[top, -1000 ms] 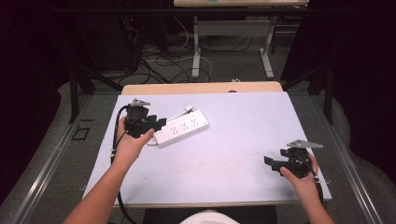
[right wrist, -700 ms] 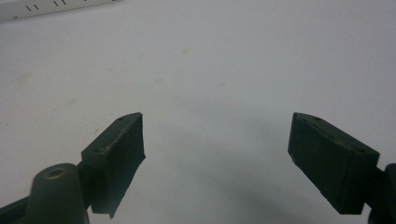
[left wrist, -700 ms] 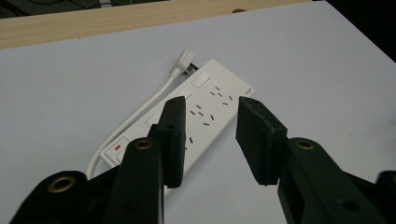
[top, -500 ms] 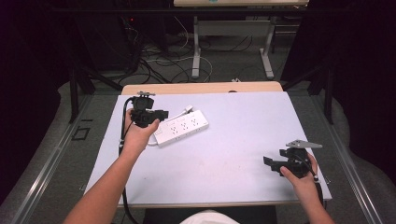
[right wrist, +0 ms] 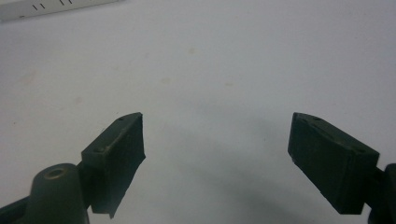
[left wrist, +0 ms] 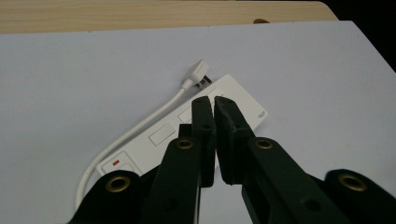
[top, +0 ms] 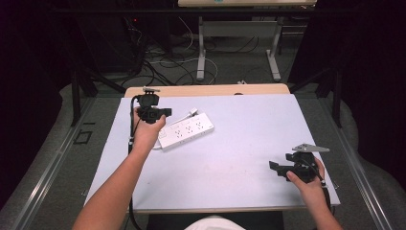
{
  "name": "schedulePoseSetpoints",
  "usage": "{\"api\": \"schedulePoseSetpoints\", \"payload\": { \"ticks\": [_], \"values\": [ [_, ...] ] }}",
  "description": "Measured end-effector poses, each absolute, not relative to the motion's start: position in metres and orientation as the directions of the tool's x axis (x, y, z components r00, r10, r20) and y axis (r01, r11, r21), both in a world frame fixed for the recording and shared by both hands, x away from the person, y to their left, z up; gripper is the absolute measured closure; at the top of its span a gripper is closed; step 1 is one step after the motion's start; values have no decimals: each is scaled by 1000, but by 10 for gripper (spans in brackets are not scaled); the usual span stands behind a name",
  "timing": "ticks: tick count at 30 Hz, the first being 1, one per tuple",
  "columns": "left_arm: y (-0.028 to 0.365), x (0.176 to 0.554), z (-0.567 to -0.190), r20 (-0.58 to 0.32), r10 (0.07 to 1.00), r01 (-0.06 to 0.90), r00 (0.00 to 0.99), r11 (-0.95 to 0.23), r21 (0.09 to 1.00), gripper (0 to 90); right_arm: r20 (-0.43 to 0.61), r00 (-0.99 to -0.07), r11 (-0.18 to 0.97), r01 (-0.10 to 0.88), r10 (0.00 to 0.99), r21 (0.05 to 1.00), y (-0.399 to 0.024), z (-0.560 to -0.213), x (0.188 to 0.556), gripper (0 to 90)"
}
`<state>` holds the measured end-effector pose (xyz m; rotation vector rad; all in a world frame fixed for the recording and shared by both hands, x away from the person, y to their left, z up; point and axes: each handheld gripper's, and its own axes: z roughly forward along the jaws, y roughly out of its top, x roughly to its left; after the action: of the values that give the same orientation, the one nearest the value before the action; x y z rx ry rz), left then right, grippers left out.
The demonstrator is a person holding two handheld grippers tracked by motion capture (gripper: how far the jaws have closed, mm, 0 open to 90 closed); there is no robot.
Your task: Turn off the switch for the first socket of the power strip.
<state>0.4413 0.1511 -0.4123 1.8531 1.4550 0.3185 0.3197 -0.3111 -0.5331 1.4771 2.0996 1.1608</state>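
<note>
1. White plastic power strip (top: 186, 131): lies flat on the table (top: 249, 143) at about 10 o'clock from the table's middle, long axis running from 8 o'clock to 2 o'clock. In the left gripper view its red switch (left wrist: 116, 163) sits at the near end, and several socket faces are visible.
2. White cord (left wrist: 140, 128): leaves the switch end, loops along the strip's far side and ends in a flat plug (left wrist: 198, 72) lying on the table just beside the strip's far end.
3. Left hand-held gripper (top: 166, 112): held above the strip's 10 o'clock end, jaws pointing toward 3 o'clock. Its jaws have just been closing and now stand together, with nothing between them; the strip lies beyond and below the tips (left wrist: 215, 105).
4. Right hand-held gripper (top: 274, 166): near the table's 4 o'clock corner, well apart from the strip, jaws spread wide over bare table (right wrist: 219, 70) and holding nothing.
5. Step in hand, as judged: approach to the strip with closed jaws, before any contact.
6. Next move, as judged: either lower the closed tips to press or nudge the strip, or reopen the jaws to straddle its body or the plug; the light strip may slide.
</note>
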Motion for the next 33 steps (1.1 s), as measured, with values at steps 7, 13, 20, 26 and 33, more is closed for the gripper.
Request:
{"api": "schedulePoseSetpoints", "payload": {
  "ticks": [7, 13, 20, 26, 33],
  "values": [
    [149, 453, -416, -246, 929, 749, 275, -47, 661, 900, 180, -417, 139, 627, 891, 766, -311, -534, 320, 179],
    [146, 463, -422, -238, 942, 758, 236, -25, 652, 900, 177, -422, 144, 625, 889, 767, -311, -535, 321, 179],
    [145, 473, -429, -241, 949, 775, 204, -6, 632, 900, 185, -417, 138, 632, 890, 762, -311, -535, 321, 179],
    [142, 479, -435, -241, 954, 784, 179, 9, 621, 900, 186, -421, 140, 632, 888, 763, -311, -535, 321, 179],
    [140, 487, -443, -243, 955, 795, 170, 13, 607, 900, 191, -416, 133, 633, 889, 763, -311, -536, 322, 179]
  ]
}}
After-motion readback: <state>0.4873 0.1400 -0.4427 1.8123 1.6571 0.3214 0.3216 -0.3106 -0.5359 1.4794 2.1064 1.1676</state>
